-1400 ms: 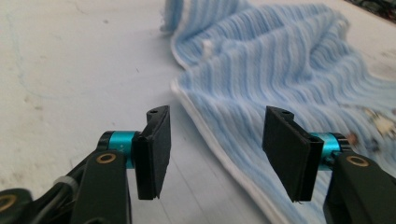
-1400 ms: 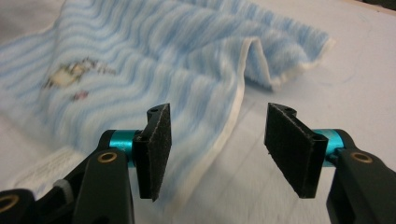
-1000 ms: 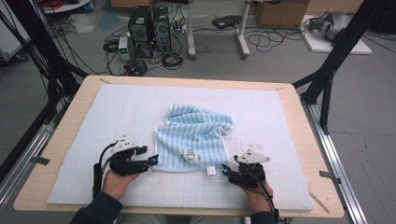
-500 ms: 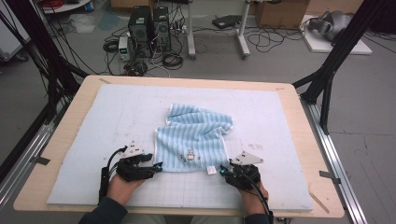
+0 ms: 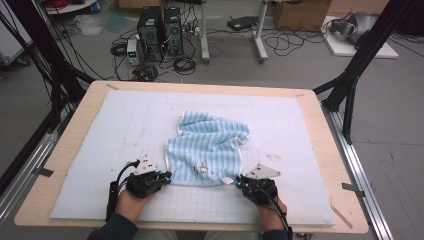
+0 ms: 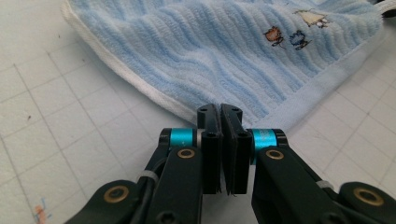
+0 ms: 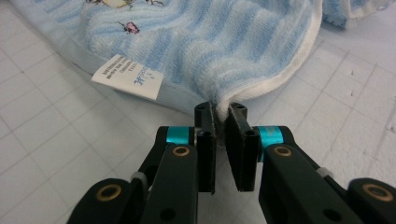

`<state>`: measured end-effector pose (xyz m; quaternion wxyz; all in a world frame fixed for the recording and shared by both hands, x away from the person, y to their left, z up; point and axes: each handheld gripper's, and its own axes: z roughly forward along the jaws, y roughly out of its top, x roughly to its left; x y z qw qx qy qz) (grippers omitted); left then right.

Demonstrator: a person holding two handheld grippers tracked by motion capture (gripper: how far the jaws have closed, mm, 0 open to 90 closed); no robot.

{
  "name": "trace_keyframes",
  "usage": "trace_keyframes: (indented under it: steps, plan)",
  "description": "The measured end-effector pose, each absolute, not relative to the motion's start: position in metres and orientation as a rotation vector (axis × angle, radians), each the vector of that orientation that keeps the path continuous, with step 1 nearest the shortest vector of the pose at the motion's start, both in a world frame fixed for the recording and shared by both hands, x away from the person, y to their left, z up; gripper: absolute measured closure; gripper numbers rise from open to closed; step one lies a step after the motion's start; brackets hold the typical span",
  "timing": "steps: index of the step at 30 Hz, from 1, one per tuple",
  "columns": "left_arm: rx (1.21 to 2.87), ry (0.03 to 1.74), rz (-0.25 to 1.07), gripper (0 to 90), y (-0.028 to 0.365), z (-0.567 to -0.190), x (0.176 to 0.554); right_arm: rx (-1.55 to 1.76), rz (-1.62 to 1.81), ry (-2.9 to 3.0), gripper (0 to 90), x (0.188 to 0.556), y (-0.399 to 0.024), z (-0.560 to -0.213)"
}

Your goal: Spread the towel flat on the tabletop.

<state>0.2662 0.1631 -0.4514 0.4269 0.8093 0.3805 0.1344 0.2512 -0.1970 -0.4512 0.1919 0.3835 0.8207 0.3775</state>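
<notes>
While the blue striped towel (image 5: 207,150) is lying in the same rumpled heap as a second ago, both hands are now sitting closer to its near edge than they were, having slid inward along the pale gridded mat (image 5: 100,130). The left gripper (image 5: 166,175) is meeting the towel's near left corner, and in the left gripper view its jaws are standing pressed almost flat together right at the white hem (image 6: 140,88); I cannot tell whether any cloth is caught between them. The right gripper (image 5: 238,182) is pinching the near right corner: in the right gripper view the jaws are nearly closed with the white-edged fold (image 7: 261,88) bunching up between their tips.

The towel is resting in the middle of the mat, slightly toward the near side, its far part folded over itself. Bare mat is lying open to the left, the right and the far side of it, and the wooden table (image 5: 320,130) rim is running well apart from the cloth all round. Between the near hem and the near edge of the mat only a narrow strip is remaining, and the hands are taking up most of it.

A white care label (image 7: 127,76) is sticking out from the near hem just beside the right gripper, its print too small to read. Small embroidered figures (image 6: 285,36) are showing near the hem, too blurred to identify. The person's forearms are being cut off by the bottom of the high view.
</notes>
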Motion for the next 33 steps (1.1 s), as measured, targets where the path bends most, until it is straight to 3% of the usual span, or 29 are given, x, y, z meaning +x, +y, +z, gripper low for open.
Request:
trace_keyframes:
  steps: [29,30,32,33]
  plan:
    - [1.957,0.789,0.070,85.5,0.193,-0.450,0.201,0.992,1.168,2.353,82.3,0.162,-0.215,-0.430]
    - [1.969,0.795,0.057,81.4,0.193,-0.451,0.201,0.992,1.170,2.356,80.3,0.161,-0.215,-0.431]
    - [1.975,0.839,0.077,58.1,0.192,-0.451,0.201,1.008,1.189,2.347,71.5,0.160,-0.216,-0.431]
    - [1.958,0.850,0.094,54.2,0.193,-0.451,0.202,1.019,1.202,2.331,67.9,0.160,-0.218,-0.431]
